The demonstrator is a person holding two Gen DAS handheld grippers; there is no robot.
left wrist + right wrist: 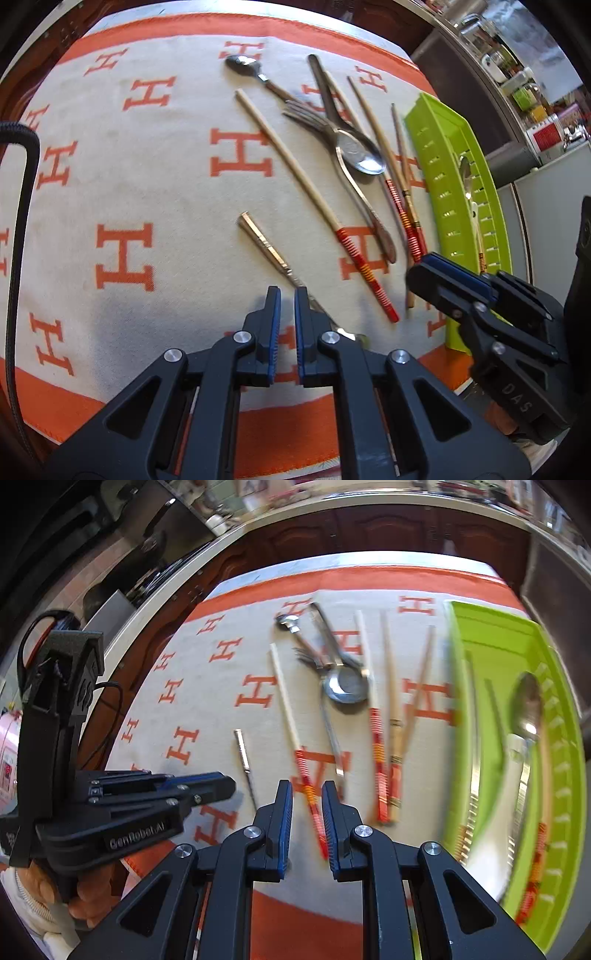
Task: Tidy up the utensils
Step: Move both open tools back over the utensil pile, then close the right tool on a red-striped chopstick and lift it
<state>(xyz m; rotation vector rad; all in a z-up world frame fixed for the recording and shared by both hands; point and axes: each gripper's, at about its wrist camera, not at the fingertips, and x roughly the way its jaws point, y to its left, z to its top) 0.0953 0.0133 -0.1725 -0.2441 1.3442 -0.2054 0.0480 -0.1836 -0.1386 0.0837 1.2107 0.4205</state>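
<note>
Presently, my right gripper (306,816), jaws slightly parted and empty, hovers over a chopstick (293,734) on the cloth (147,155); my left gripper (287,317) likewise idles, so the next move calls for descending, gripping, then carrying it to the tray (491,642).

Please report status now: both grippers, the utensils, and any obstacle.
Left gripper and right gripper open, empty, low over cloth. Green tray holds one spoon; pile of spoon, fork, chopsticks still loose. Nothing blocking.
</note>
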